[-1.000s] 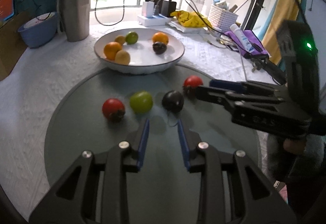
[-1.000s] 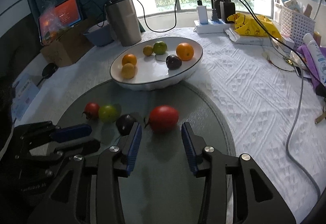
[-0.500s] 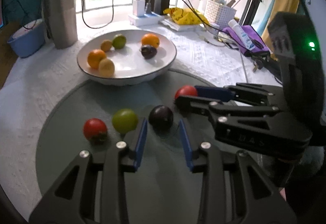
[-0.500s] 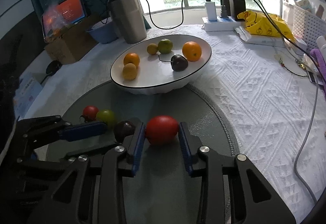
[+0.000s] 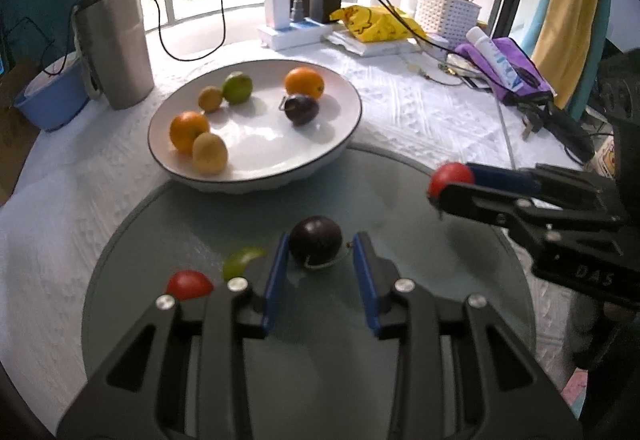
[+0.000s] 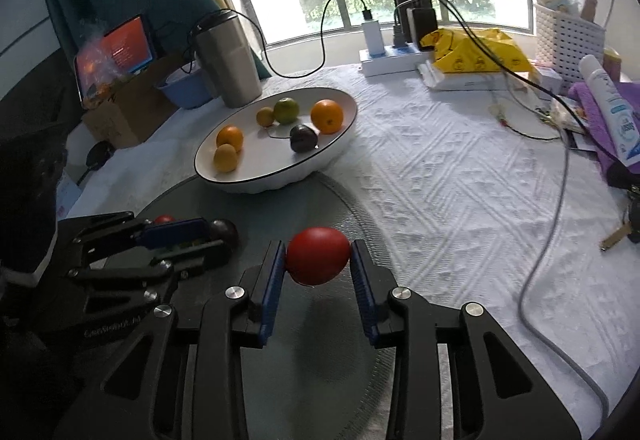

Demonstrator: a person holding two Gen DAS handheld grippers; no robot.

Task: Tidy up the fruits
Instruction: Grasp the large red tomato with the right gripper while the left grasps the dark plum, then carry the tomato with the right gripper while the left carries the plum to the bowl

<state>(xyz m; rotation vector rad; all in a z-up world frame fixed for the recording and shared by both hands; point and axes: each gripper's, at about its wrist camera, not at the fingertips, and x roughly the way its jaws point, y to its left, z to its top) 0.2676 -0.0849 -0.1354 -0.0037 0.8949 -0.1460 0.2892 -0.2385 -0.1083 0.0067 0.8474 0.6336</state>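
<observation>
The right gripper [image 6: 318, 258] clamps a red tomato [image 6: 317, 255], lifted off the glass mat [image 6: 340, 368], long axis crosswise between the pads. The left gripper [image 5: 318, 246], narrow, brackets a dark plum [image 5: 316, 243] on the mat; whether its pads touch is unclear. The white bowl [image 5: 340, 144] lies beyond.

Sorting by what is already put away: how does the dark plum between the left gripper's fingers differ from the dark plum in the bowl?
The plum at the left gripper sits on the grey round mat, outside the bowl; the bowl's plum lies inside, beside an orange. The first is flanked by the blue pads, with a gap showing on its right; the second is free of any gripper. Both are dark purple and roundish.
</observation>
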